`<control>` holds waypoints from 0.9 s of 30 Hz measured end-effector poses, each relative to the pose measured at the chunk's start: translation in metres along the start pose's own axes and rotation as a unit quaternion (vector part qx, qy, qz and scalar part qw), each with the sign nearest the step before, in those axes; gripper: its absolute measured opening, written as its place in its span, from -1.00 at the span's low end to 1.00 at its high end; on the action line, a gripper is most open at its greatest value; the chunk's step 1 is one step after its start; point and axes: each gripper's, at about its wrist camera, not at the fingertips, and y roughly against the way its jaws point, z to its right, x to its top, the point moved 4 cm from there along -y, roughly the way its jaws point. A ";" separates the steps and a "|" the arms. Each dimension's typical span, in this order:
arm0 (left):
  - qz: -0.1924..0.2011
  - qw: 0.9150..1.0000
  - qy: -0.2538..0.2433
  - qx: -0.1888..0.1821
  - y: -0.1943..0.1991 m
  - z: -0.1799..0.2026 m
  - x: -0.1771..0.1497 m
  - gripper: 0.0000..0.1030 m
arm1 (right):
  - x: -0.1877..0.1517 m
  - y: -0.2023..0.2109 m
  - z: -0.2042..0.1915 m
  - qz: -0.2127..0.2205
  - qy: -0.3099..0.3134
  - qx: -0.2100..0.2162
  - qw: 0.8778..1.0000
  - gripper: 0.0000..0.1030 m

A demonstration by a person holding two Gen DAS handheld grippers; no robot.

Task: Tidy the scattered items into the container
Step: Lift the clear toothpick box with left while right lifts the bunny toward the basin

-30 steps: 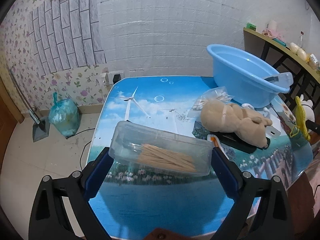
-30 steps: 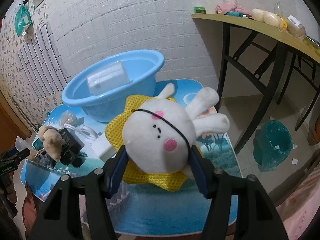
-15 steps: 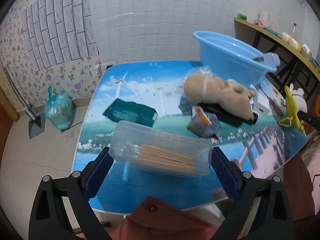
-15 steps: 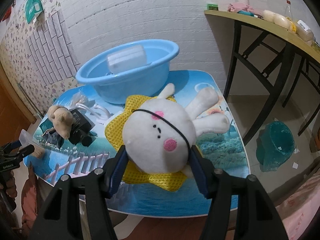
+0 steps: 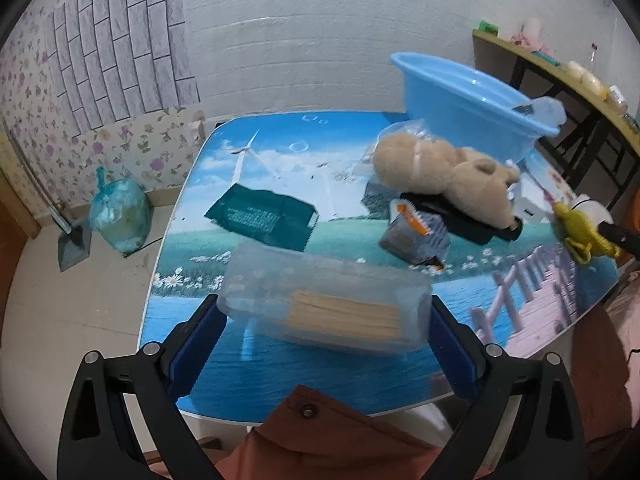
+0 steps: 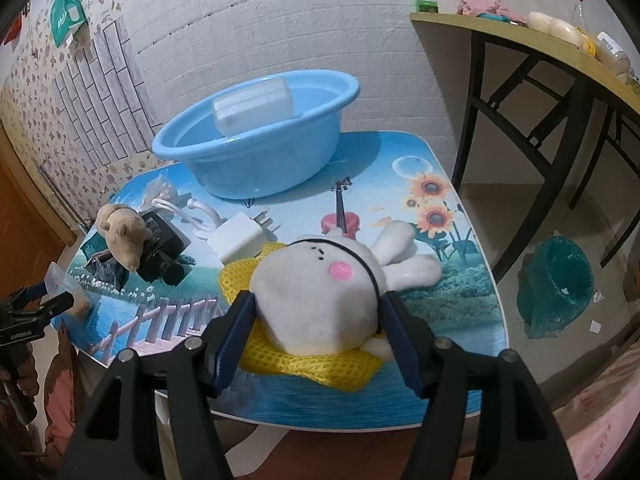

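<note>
My left gripper (image 5: pixel 324 316) is shut on a clear plastic box of wooden sticks (image 5: pixel 320 304), held above the table's near edge. The blue basin (image 5: pixel 460 92) stands at the table's far right with a clear box (image 6: pixel 252 104) leaning in it. In the right wrist view the white bunny plush (image 6: pixel 320 300) lies on its yellow net (image 6: pixel 320 364) on the table, in front of the basin (image 6: pixel 256 152). It sits between the fingers of my right gripper (image 6: pixel 320 316), whose jaws are opening. A tan bear (image 5: pixel 440 172) lies across a black item.
A green packet (image 5: pixel 264 216), a snack bag (image 5: pixel 416 232) and a white charger (image 6: pixel 240 236) with its cable lie on the picture-printed table (image 6: pixel 440 320). A side table (image 6: pixel 520 40) stands to the right, a teal bin (image 6: pixel 556 288) below it. A person's reddish clothing (image 5: pixel 340 440) is at the near edge.
The left gripper drew back toward the near edge with the box, bringing the green packet and snack bag into view. The bunny tipped backward and sank onto the table between the right fingers.
</note>
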 end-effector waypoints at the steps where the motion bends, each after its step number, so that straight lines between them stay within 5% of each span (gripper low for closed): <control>1: -0.001 1.000 0.000 -0.001 -0.001 0.000 -0.001 0.88 | 0.000 0.000 0.000 0.000 0.001 -0.001 1.000 0.27; 16: -0.023 1.000 -0.003 -0.005 -0.019 -0.001 -0.012 0.88 | -0.004 -0.016 -0.010 -0.024 0.027 -0.013 0.999 0.62; 25: -0.021 1.000 -0.005 -0.008 -0.021 -0.002 -0.015 0.87 | -0.007 -0.020 -0.014 -0.035 0.030 -0.005 0.999 0.62; 27: -0.015 1.000 -0.002 -0.013 -0.018 -0.002 -0.015 0.81 | -0.006 -0.016 -0.013 -0.025 0.026 0.002 0.999 0.42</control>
